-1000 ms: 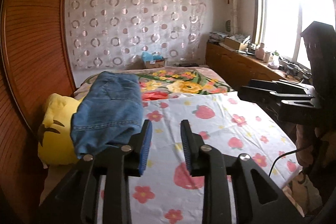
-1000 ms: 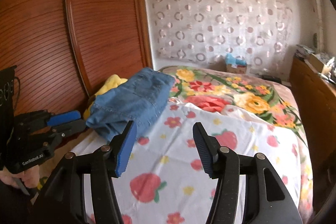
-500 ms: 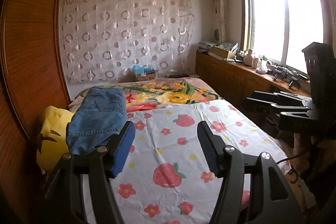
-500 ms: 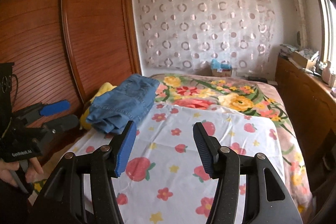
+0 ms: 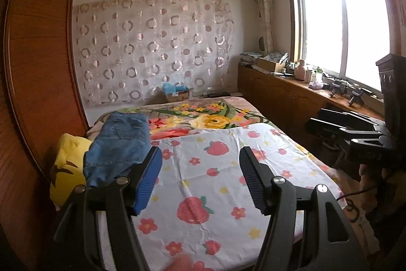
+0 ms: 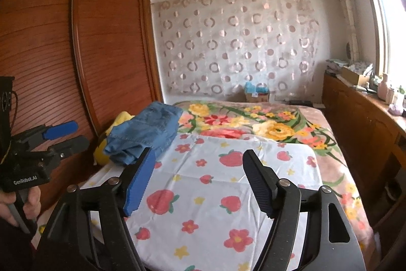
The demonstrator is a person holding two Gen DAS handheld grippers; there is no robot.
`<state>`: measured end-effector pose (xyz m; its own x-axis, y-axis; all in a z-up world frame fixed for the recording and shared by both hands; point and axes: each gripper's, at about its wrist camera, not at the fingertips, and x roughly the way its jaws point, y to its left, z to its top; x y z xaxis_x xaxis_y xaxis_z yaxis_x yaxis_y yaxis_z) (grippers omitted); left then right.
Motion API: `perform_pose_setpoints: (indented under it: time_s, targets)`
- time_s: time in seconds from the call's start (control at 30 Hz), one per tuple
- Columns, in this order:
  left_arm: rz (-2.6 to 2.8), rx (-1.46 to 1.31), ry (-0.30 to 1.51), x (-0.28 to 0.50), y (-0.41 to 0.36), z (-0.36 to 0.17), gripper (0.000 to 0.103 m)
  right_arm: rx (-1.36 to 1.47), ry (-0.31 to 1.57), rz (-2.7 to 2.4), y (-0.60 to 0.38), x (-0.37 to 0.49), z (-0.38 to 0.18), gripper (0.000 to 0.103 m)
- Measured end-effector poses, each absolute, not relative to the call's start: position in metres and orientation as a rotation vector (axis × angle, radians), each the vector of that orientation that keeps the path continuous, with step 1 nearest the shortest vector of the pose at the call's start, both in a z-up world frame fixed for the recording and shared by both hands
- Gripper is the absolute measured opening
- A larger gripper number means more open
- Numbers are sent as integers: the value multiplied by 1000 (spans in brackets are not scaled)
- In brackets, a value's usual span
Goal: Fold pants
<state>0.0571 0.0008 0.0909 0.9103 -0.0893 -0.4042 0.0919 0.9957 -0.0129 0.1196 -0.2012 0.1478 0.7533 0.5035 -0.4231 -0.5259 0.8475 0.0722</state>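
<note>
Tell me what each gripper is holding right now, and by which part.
Nothing. The left gripper and right gripper both stand open and empty, having just opened wider; the folded jeans lie untouched on the bed.

Daylight enters through the window at the right of the left wrist view, where the panes are blown out to plain white with glare spilling onto the frame. The bed sheet is evenly and brightly lit; the wooden wardrobe opposite stays darker, fading to near black at the picture corners (a vignette from the fisheye lens). Straight lines, such as the wardrobe edge and the ceiling line, bow outward toward the borders. The far wall curtain is slightly soft in the right wrist view. A pinkish smear at the bottom of the left view is blurred beyond recognition. Shadows are faint and diffuse.
</note>
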Motion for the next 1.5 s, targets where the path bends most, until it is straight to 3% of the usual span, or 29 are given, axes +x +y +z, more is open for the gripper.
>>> perform_pose_setpoints:
  time_s: [1.5]
  targets:
    - [33, -27, 398, 36, 1, 78, 63, -13, 384, 459, -244, 67, 145, 75]
